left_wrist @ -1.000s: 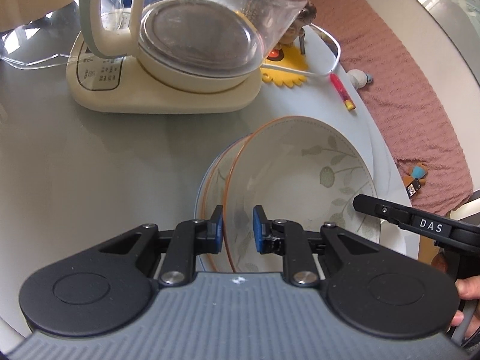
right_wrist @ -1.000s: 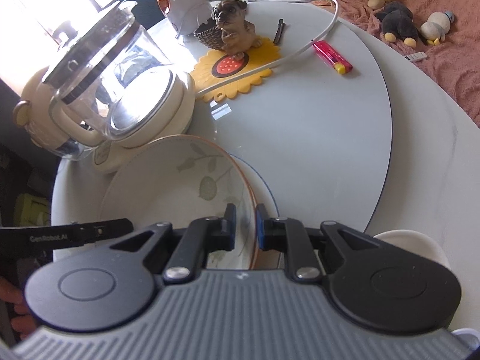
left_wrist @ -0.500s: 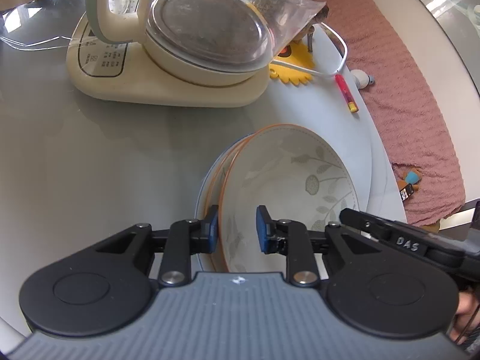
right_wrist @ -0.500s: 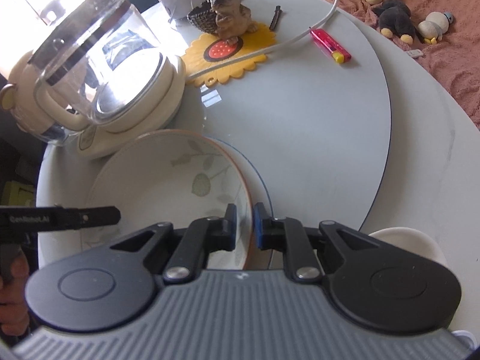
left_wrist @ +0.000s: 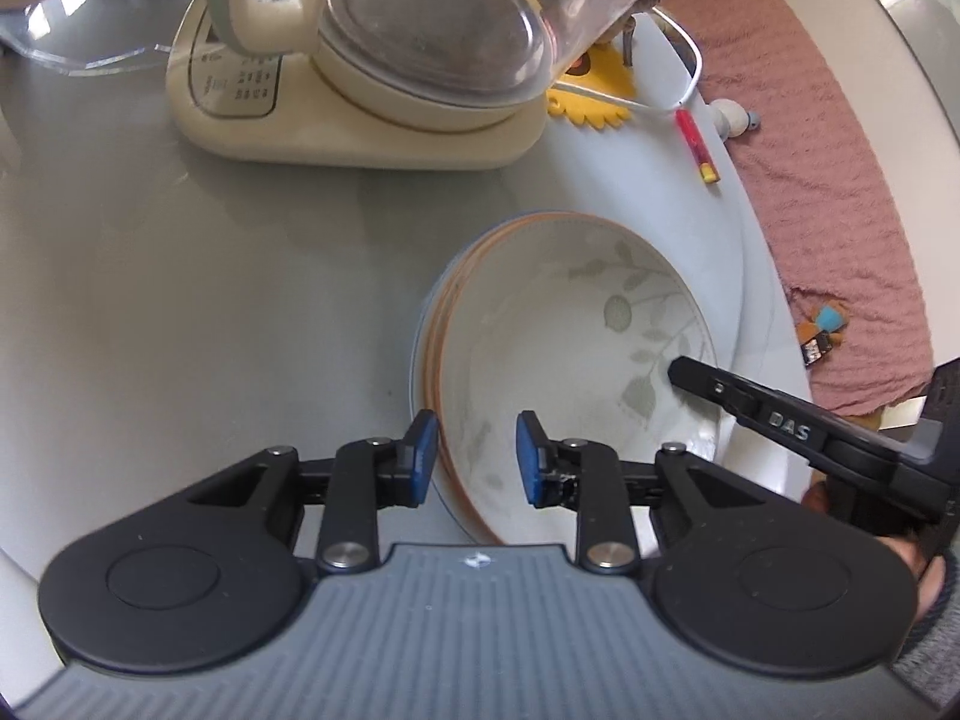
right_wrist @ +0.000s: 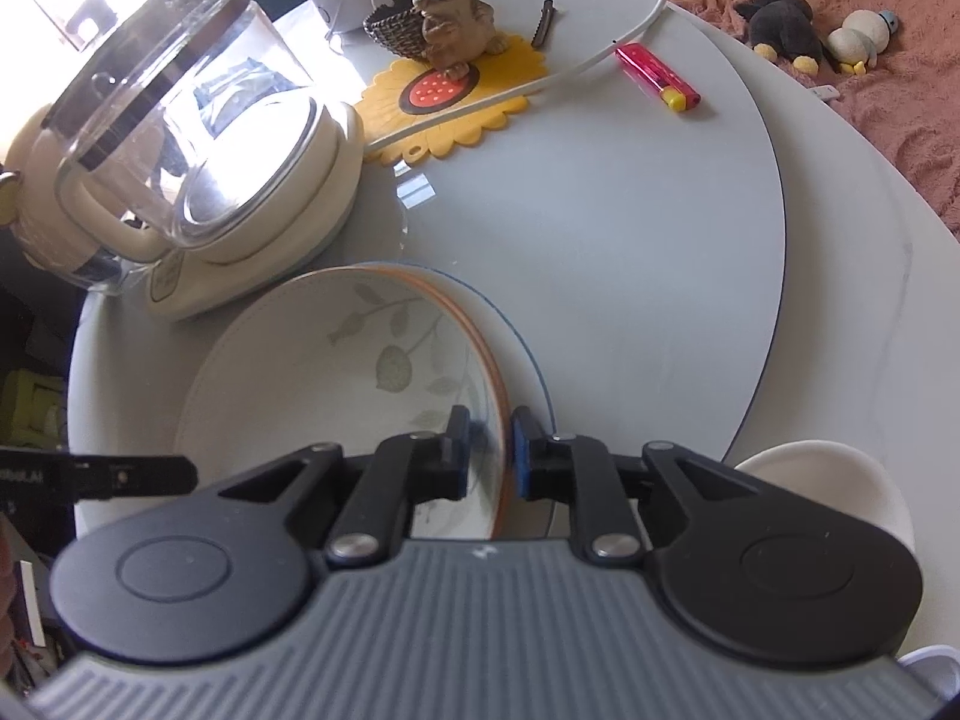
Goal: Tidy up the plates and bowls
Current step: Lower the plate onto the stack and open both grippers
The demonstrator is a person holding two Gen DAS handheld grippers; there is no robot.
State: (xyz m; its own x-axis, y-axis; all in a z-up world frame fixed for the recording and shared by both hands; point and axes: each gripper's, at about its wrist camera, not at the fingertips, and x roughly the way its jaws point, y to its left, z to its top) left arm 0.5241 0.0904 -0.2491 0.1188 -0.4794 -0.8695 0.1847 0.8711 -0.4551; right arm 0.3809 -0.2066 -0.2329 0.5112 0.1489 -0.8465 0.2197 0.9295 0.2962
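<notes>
Now my left gripper [left_wrist: 474, 456] is open around the near rim of the white leaf-patterned bowl [left_wrist: 576, 348]. My right gripper [right_wrist: 489, 459] pinches its other rim. The bowl sits in a stack just before the cream glass kettle [right_wrist: 186, 138].

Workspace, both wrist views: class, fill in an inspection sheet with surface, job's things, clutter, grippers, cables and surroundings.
Surface: round grey glass turntable on a white table.
Job's things: leaf-pattern bowl nested on orange-rimmed dishes over a blue-rimmed plate; plain white bowl apart, at the table edge.
Clutter: glass kettle on its base, dog figurine on a sunflower mat, lighter, hair clip.
Grippers: left gripper open, straddling the bowl's rim; right gripper shut on the opposite rim.
Cables: white cable crossing the mat.
Surroundings: pink rug with plush toys.
</notes>
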